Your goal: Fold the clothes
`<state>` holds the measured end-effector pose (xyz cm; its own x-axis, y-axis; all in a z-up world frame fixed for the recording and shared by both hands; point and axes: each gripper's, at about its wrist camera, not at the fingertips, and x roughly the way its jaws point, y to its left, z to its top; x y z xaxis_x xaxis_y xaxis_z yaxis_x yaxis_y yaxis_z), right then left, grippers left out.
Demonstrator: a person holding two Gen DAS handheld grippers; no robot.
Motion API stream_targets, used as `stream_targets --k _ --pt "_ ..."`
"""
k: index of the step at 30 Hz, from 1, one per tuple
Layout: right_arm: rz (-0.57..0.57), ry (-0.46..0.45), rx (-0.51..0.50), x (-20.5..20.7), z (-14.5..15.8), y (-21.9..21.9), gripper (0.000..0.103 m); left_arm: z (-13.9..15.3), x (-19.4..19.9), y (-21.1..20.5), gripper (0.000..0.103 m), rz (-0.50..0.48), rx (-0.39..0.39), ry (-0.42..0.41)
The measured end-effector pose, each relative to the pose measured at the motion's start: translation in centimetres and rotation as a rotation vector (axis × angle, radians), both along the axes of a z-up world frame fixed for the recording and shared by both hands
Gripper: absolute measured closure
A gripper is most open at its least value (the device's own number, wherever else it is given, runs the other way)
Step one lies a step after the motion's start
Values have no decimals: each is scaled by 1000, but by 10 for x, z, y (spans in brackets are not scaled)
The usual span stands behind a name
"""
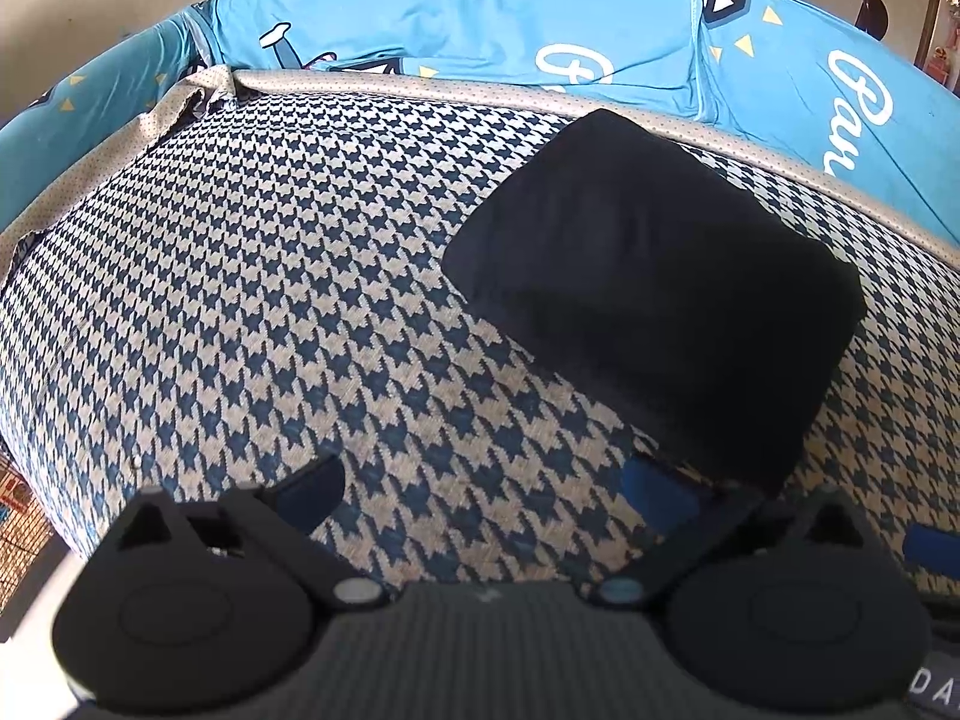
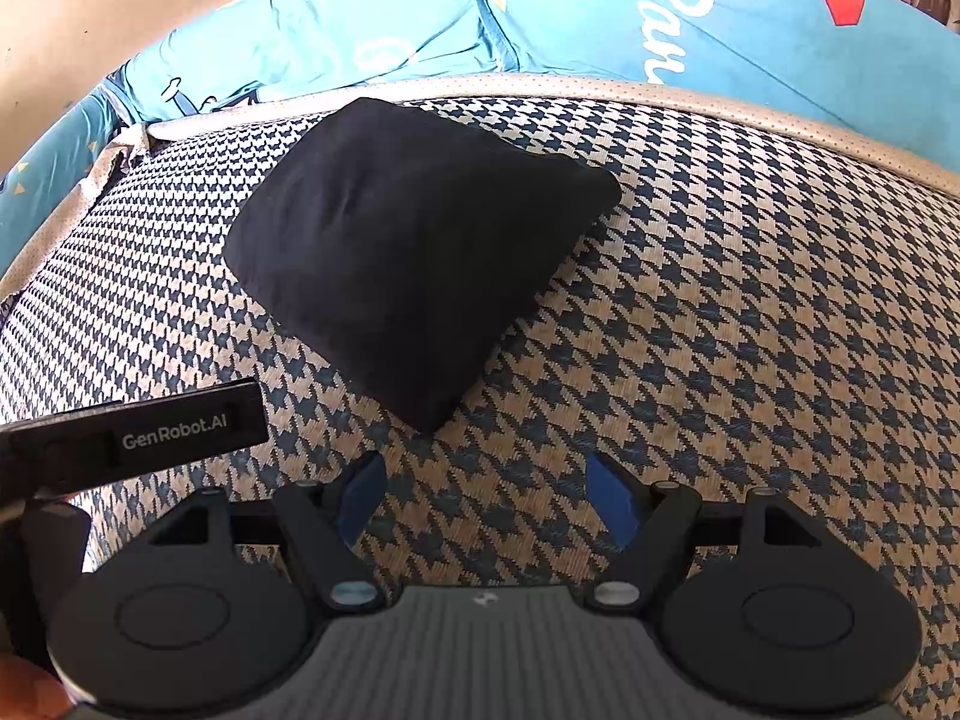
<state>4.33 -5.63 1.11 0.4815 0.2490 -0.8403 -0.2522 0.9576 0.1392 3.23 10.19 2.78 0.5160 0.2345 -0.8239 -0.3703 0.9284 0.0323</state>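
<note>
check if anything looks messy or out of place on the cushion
Nothing much stands out. The black garment lies folded in a compact bundle on the houndstooth cushion, set at an angle to its edge. The beige liner is rumpled at the far left corner.

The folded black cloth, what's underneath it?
The black cloth lies on the houndstooth cushion, which shows all around it. Whatever part of the cushion sits beneath is covered, so nothing else can be confirmed there. Both grippers hang open, clear of it.
</note>
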Motion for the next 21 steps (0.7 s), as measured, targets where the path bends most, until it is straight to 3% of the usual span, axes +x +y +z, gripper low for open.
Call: stream_targets --k 21 --pt "9 -6 -20 0 -1 2 29 3 -2 -4 0 -20 0 -22"
